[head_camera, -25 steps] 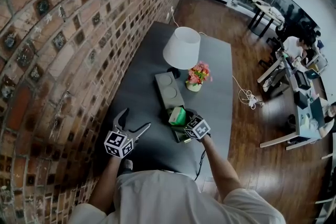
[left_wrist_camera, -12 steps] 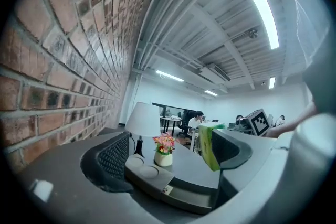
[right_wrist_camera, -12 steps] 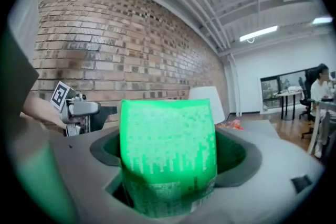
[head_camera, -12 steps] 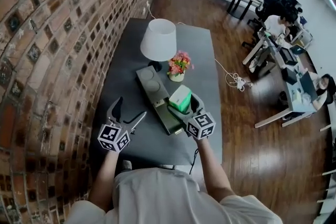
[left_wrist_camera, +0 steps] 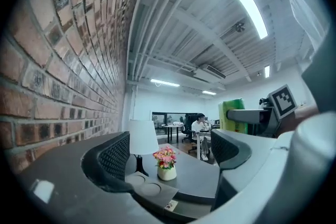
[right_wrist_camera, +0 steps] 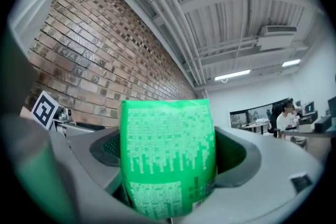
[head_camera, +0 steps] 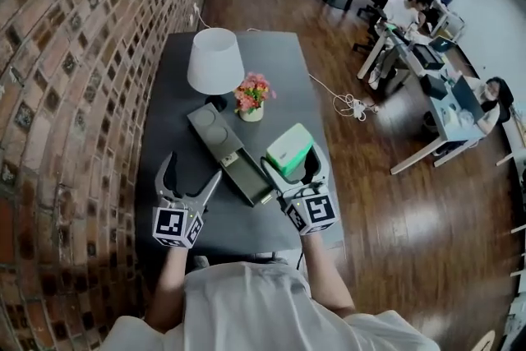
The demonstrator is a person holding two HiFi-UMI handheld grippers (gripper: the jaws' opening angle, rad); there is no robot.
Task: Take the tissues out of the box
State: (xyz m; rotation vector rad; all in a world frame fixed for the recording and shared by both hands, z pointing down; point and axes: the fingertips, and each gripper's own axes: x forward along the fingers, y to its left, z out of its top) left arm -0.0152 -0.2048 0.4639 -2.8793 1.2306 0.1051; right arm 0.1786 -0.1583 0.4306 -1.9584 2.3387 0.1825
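A green pack of tissues (head_camera: pixel 289 150) is lifted clear of the table, with my right gripper (head_camera: pixel 293 166) shut on it. In the right gripper view the pack (right_wrist_camera: pixel 168 157) fills the gap between both pads. The long dark box (head_camera: pixel 233 152) lies diagonally on the grey table (head_camera: pixel 177 94), just left of the pack. My left gripper (head_camera: pixel 191 177) hovers over the table left of the box; its jaws are closing with nothing between them. The left gripper view shows the box (left_wrist_camera: pixel 149 191) ahead and the green pack (left_wrist_camera: pixel 232 115) at the right.
A white lamp (head_camera: pixel 215 62) and a pot of flowers (head_camera: pixel 251 97) stand behind the box. A brick wall (head_camera: pixel 66 53) runs along the table's left side. Wooden floor with a cable (head_camera: pixel 349 104) lies to the right, and people sit at desks (head_camera: pixel 436 70) beyond.
The right gripper has raised the green pack out of the box and carried it to the right. The left gripper has kept its place to the left of the box.
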